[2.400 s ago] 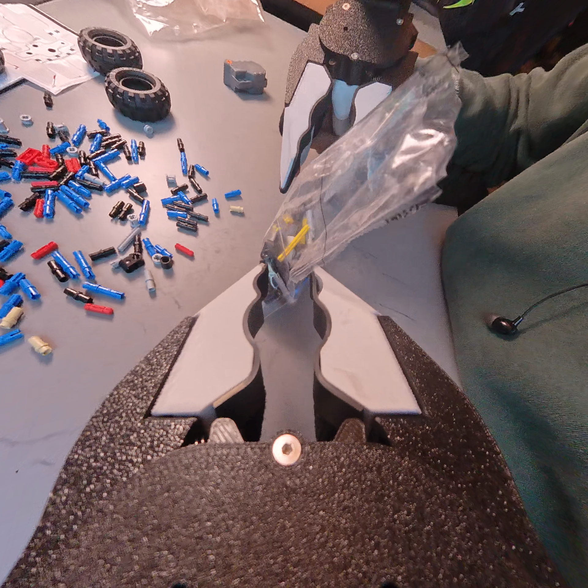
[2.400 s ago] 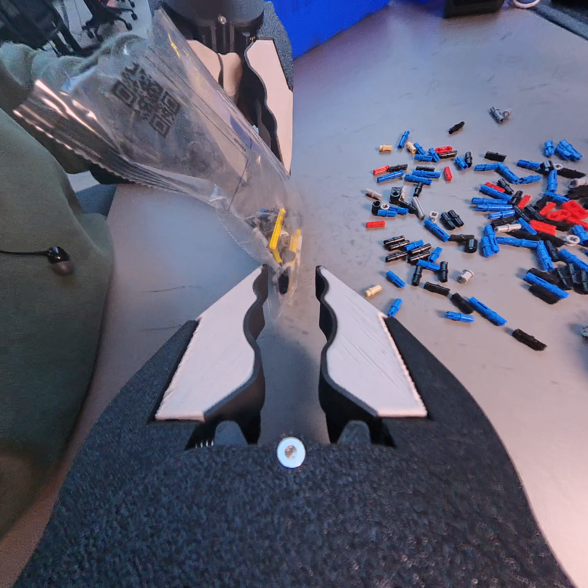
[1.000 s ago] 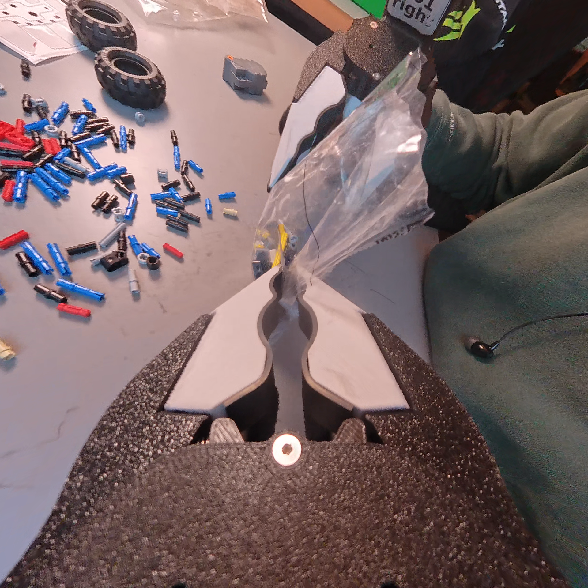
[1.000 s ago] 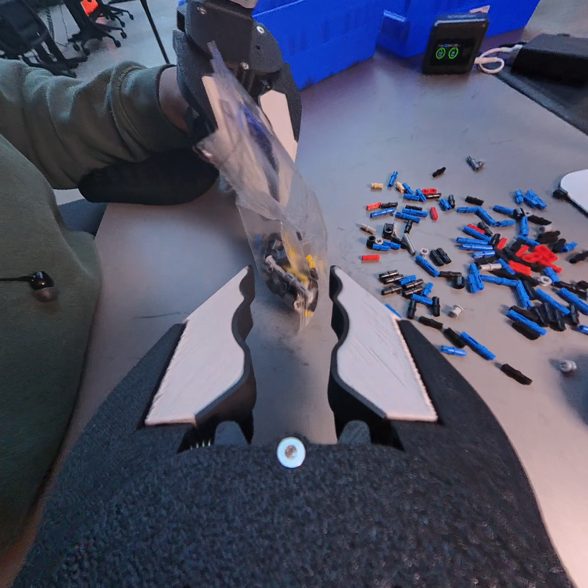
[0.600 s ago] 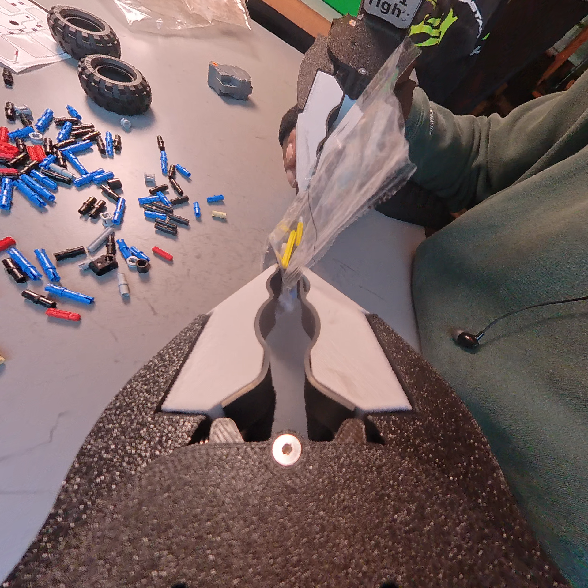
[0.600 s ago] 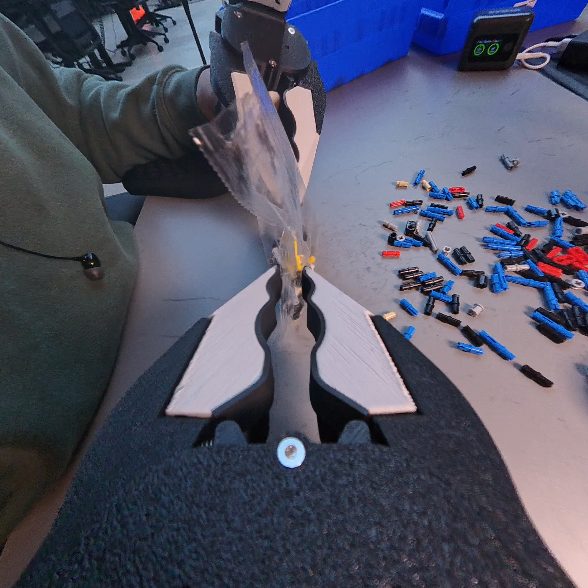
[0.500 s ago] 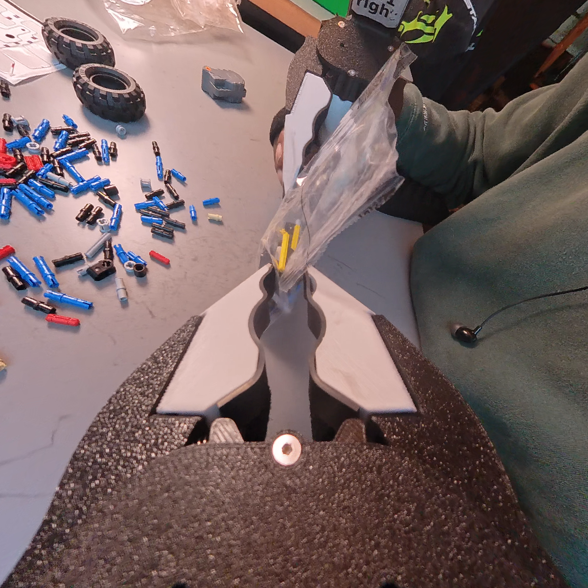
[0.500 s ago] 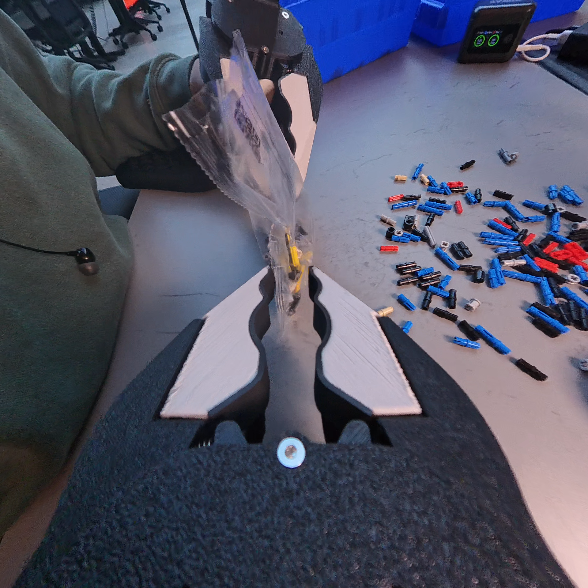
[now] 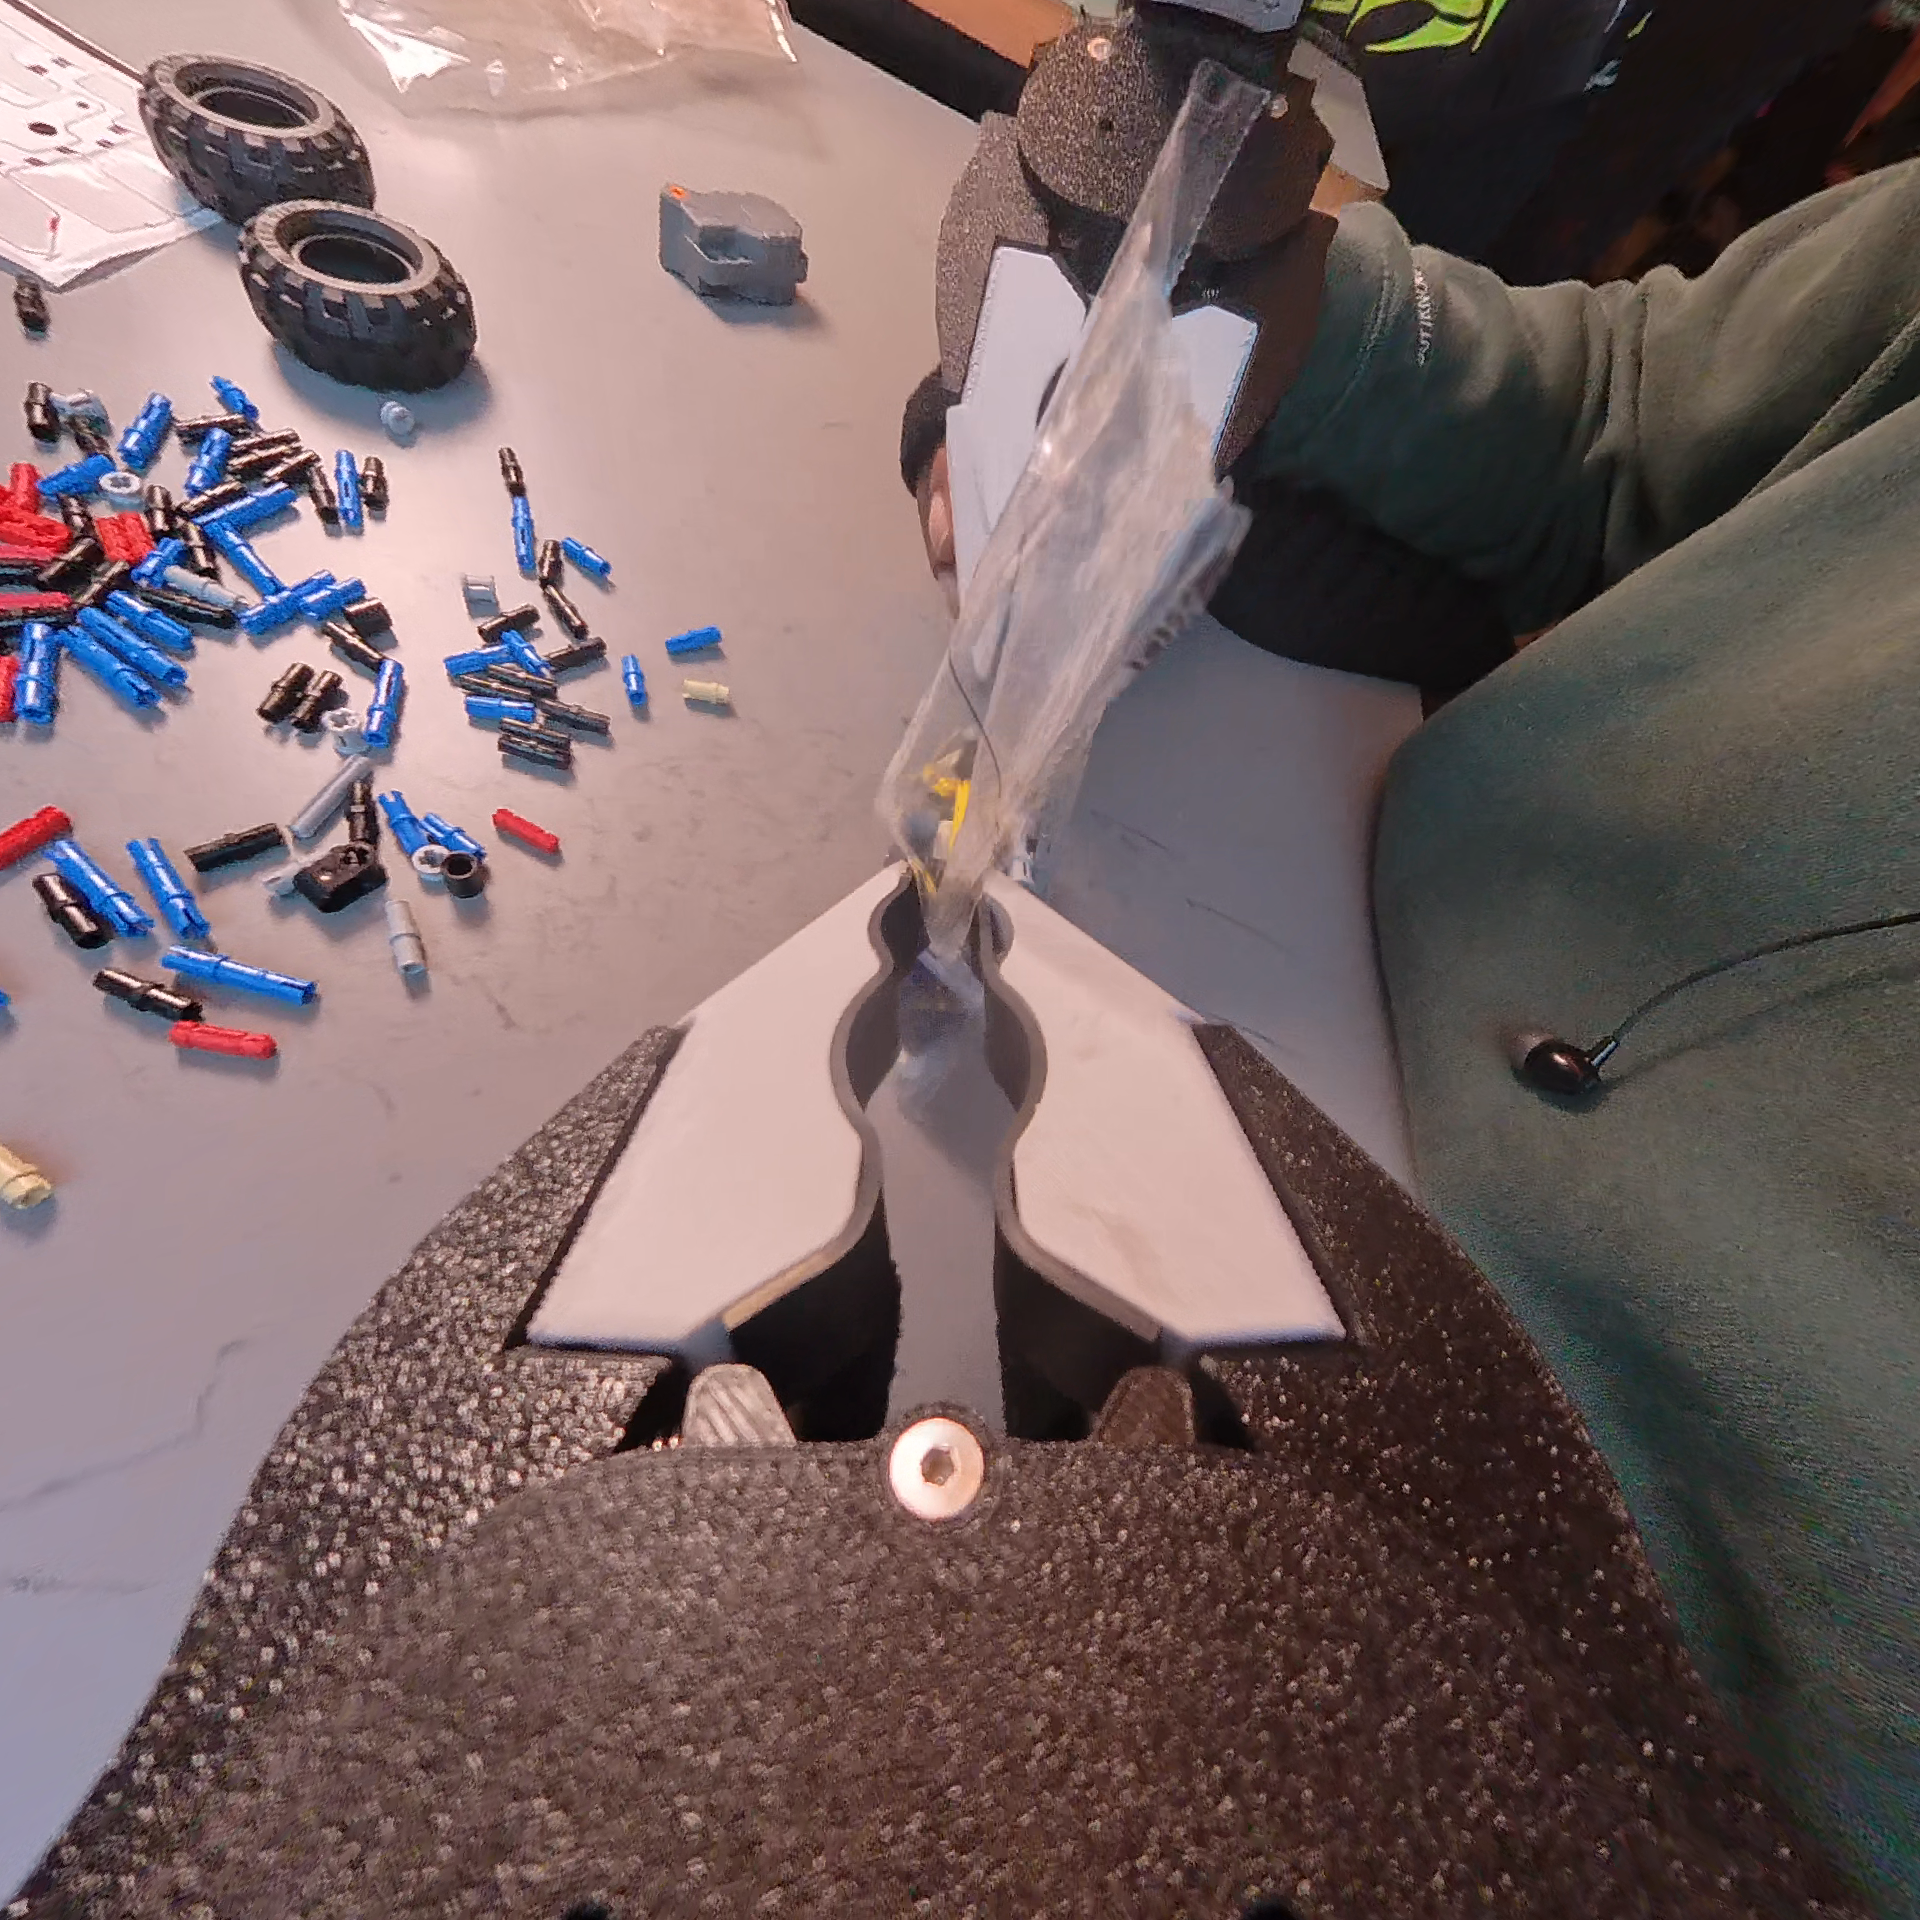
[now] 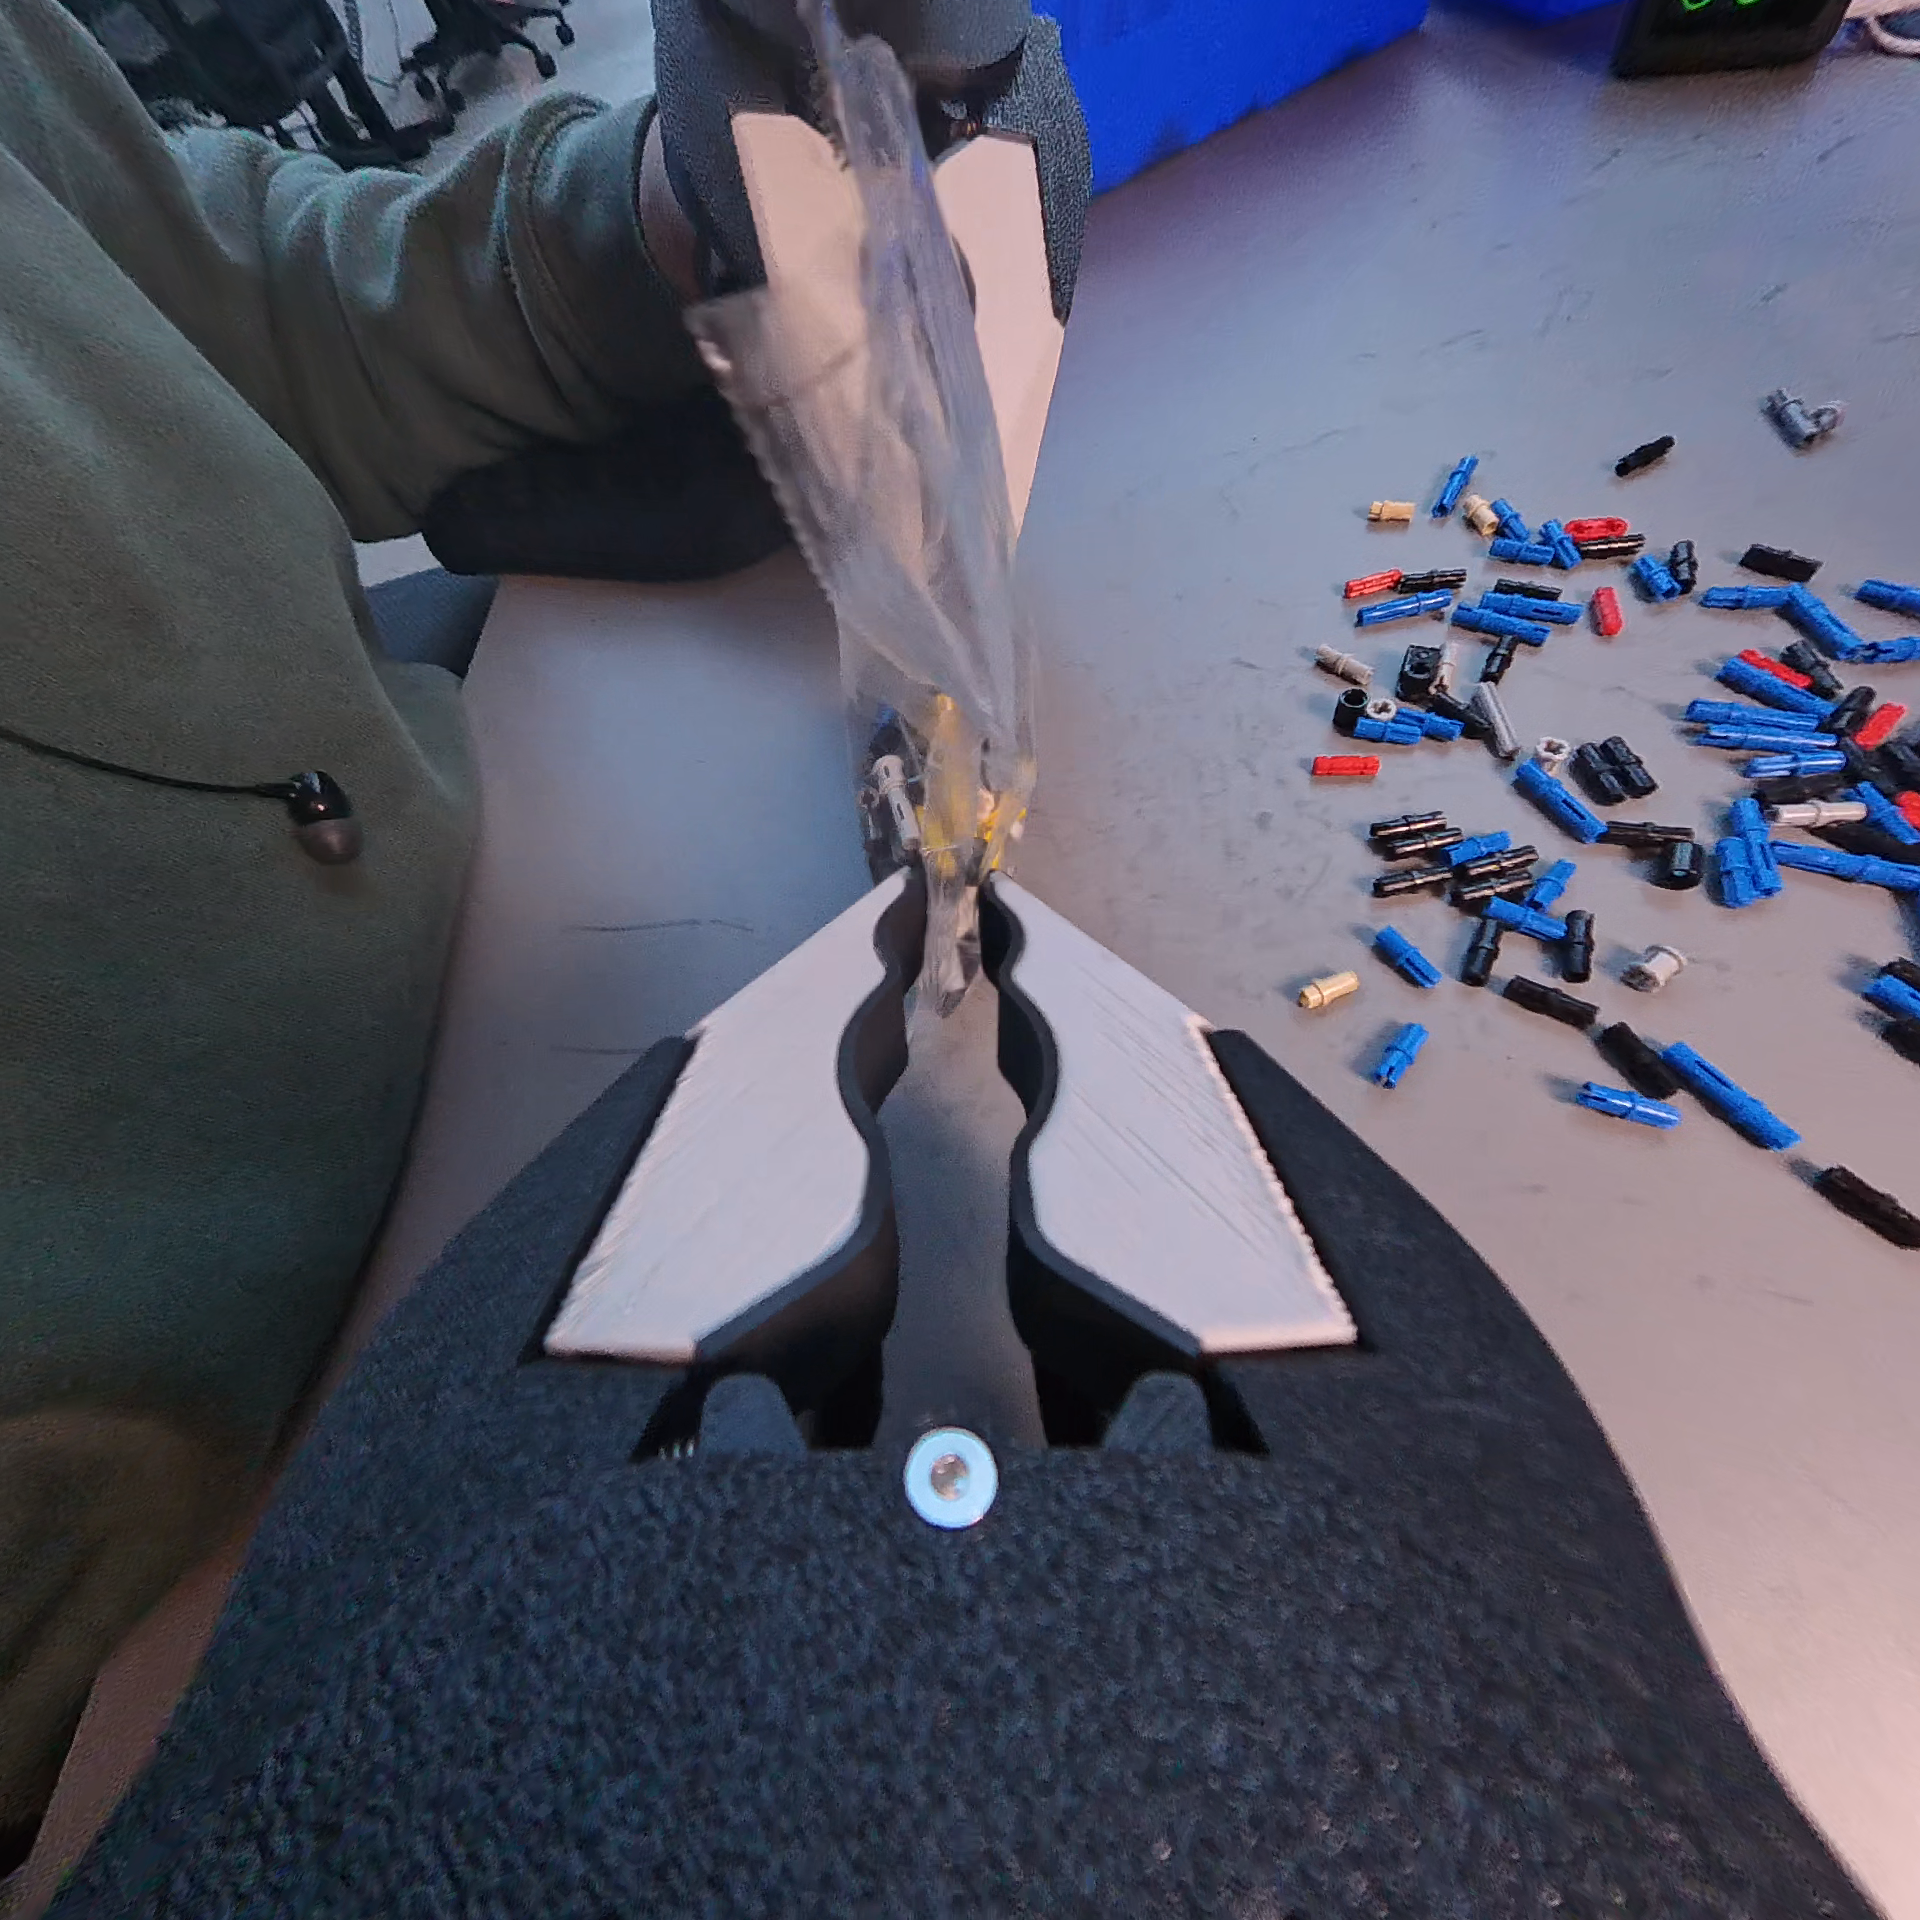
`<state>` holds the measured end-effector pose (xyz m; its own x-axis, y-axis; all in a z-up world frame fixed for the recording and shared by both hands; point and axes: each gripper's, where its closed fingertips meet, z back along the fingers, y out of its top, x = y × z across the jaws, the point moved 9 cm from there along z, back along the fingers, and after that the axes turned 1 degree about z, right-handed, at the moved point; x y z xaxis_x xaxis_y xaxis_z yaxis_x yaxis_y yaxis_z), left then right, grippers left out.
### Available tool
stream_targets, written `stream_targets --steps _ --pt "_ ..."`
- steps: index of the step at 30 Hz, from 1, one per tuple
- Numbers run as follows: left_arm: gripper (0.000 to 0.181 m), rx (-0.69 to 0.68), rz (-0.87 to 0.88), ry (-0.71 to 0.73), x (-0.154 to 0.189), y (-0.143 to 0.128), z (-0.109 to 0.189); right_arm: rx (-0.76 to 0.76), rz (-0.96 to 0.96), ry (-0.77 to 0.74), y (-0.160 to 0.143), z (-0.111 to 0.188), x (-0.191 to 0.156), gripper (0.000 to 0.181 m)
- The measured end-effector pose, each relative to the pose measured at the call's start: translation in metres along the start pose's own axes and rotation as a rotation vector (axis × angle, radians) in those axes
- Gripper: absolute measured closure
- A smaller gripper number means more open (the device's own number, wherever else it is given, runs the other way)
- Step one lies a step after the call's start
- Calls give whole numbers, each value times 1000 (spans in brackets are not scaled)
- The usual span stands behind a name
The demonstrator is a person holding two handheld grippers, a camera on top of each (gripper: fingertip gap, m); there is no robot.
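A clear plastic bag [image 9: 1081, 582] with small yellow, black and grey parts in its lower end hangs above the grey table [image 9: 779, 499]. My left gripper [image 9: 943, 912] is shut on the bag's lower corner, just below the parts. My right gripper [image 10: 951, 920] is shut on the bag [image 10: 894, 468] in the same way. The grippers face each other. The bag's upper part lies across the right gripper's fingers [image 9: 1003, 395] in the left wrist view, and across the left gripper's fingers [image 10: 779, 208] in the right wrist view.
Many loose blue, black and red pins [image 9: 312, 644] [image 10: 1662, 748] lie spread on the table. Two black tyres [image 9: 353, 281], a grey block [image 9: 732, 234], a paper sheet [image 9: 62, 177] and another clear bag [image 9: 561, 42] lie farther off. A person's green sleeve [image 9: 1507, 395] and body are close. The gap from one gripper's tips to the other's is roughly 7 centimeters. The grey block [image 9: 732, 234] is about 25 centimeters from my right fingertips and 30 centimeters from my left.
Both grippers have narrowed from part open onto the bag's lower end. The bag has turned more edge-on and pulled straighter between them.
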<state>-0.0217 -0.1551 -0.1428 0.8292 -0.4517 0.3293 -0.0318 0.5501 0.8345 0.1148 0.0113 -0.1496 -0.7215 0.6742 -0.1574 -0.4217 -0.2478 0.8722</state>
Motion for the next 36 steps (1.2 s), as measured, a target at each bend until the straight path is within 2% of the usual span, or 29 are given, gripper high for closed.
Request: stream_targets --steps 2,4,8,11,13,14,15,17,21,23,25,27,30,31,33,36 --pt "174 11 3 5 -1 1 1 -15 3 -16 0 0 1 168" --pt "176 27 20 -5 -3 2 5 -13 14 -7 1 4 0 180" --pt "177 24 21 2 -3 0 5 -31 18 -25 -1 5 1 179" --pt "169 27 0 16 -2 0 5 -49 29 -69 -2 3 2 163" --pt "162 31 5 7 -2 -1 6 -68 40 -78 -3 0 0 160" --pt "163 32 1 -1 -2 -1 6 -74 50 -83 -4 -2 -2 162" --pt "168 30 -7 -9 0 -1 6 -72 63 -83 -3 -5 -4 174" --pt "177 25 -27 -4 1 -2 5 -70 77 -73 -2 -9 -8 180" --pt "178 50 2 17 -5 -1 11 -60 64 -89 -2 -11 -8 179" --pt "177 52 3 28 -6 -1 12 -65 47 -98 -3 -8 -5 168" --pt "175 51 1 41 -6 -2 11 -44 60 -124 0 6 0 151" --pt "172 55 5 52 -7 -1 11 -10 66 -218 7 38 13 147" --pt "167 58 10 38 -7 -1 11 -62 51 -508 3 106 46 139" --pt "164 58 8 34 -7 0 11 -124 37 -621 -7 127 59 136" --pt "159 57 -2 29 -6 1 11 -287 -33 -744 -35 156 81 124" --pt "155 66 -22 20 -2 2 12 -402 -166 -722 -75 166 103 113"
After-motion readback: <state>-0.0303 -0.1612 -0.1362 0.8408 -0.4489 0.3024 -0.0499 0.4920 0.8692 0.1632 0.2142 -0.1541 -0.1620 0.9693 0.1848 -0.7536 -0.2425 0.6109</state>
